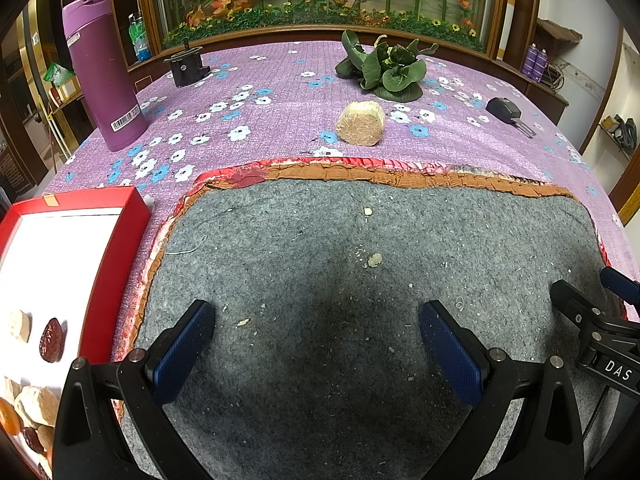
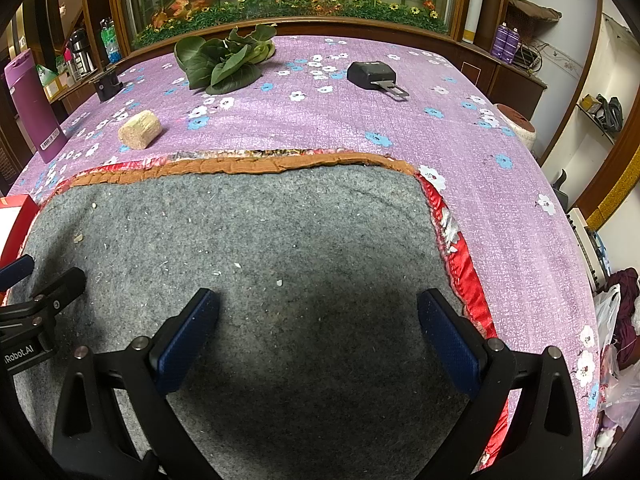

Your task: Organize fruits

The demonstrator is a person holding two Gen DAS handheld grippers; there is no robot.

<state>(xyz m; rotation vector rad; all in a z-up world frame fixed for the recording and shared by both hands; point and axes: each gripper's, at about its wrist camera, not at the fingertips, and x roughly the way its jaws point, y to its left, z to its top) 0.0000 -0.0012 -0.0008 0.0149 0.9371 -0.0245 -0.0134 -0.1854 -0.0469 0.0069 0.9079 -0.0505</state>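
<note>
A red-rimmed white tray [image 1: 120, 240] lies at the left of the left wrist view, holding pale chunks [image 1: 19, 325], a dark red dried fruit [image 1: 51, 339] and several more pieces [image 1: 32, 412] at its near end. My left gripper [image 1: 316, 340] hovers open over the grey felt mat [image 1: 360, 260], empty, just right of the tray. My right gripper [image 2: 318, 328] is open and empty over the same mat [image 2: 280, 220]. The tray's corner [image 2: 18, 208] shows at the left edge of the right wrist view. Each gripper shows at the edge of the other's view.
On the purple flowered cloth [image 1: 280, 112] beyond the mat lie a tan fibrous block [image 1: 360, 123], a bunch of leafy greens [image 1: 388, 68], a black key-like device [image 1: 508, 112], a small black stand [image 1: 187, 65] and a tall purple bottle [image 1: 100, 76]. Crumbs dot the mat.
</note>
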